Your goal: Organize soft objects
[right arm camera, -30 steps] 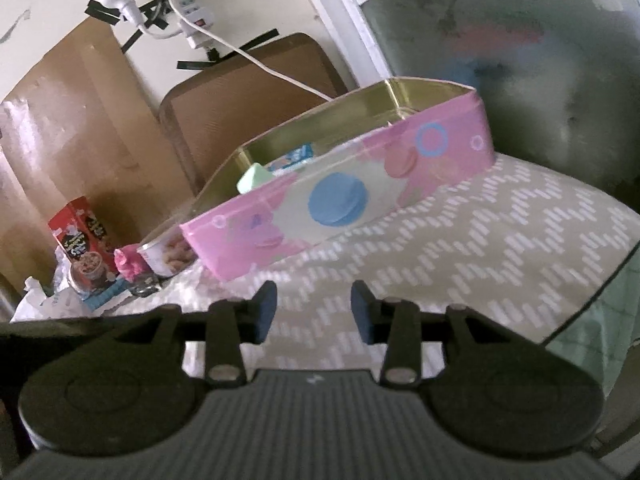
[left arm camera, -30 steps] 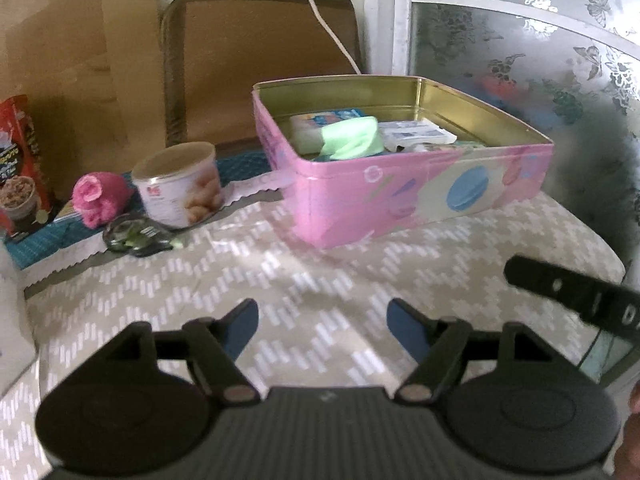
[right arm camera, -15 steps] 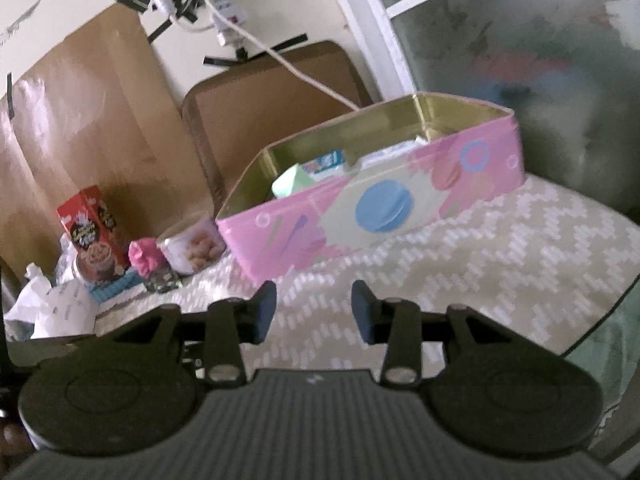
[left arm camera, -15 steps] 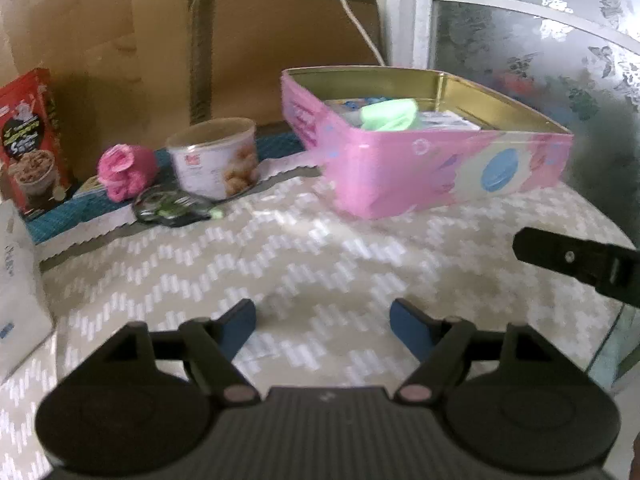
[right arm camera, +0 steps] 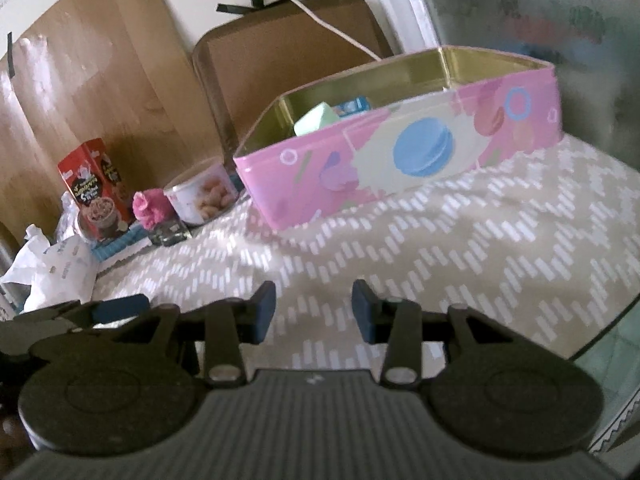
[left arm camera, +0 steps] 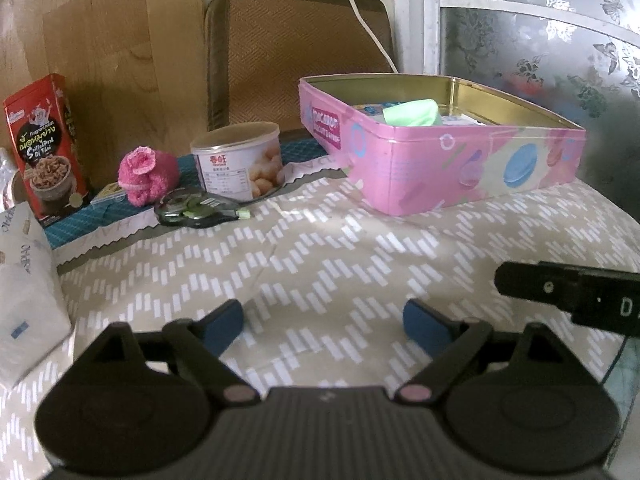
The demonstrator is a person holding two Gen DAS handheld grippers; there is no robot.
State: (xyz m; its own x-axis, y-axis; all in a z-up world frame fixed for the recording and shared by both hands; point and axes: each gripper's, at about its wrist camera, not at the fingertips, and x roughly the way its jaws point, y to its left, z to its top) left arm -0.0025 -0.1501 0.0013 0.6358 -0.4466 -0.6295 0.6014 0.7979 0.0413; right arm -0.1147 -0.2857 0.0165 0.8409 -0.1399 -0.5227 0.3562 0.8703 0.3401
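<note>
one pink tin [left arm camera: 460, 172], one pink pompom [left arm camera: 147, 175]

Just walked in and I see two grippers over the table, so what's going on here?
Someone is sorting soft things into the pink tin, which already holds a green soft item. Right now nothing is held: the left gripper and the right gripper both hover open above the patterned tablecloth. A fluffy pink item sits outside the tin, beside the snack can.

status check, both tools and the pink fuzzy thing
Left tool open, empty; right tool open, empty. Pink fuzzy toy on the blue mat beside the can, outside the tin. Tape dispenser lies before it.
</note>
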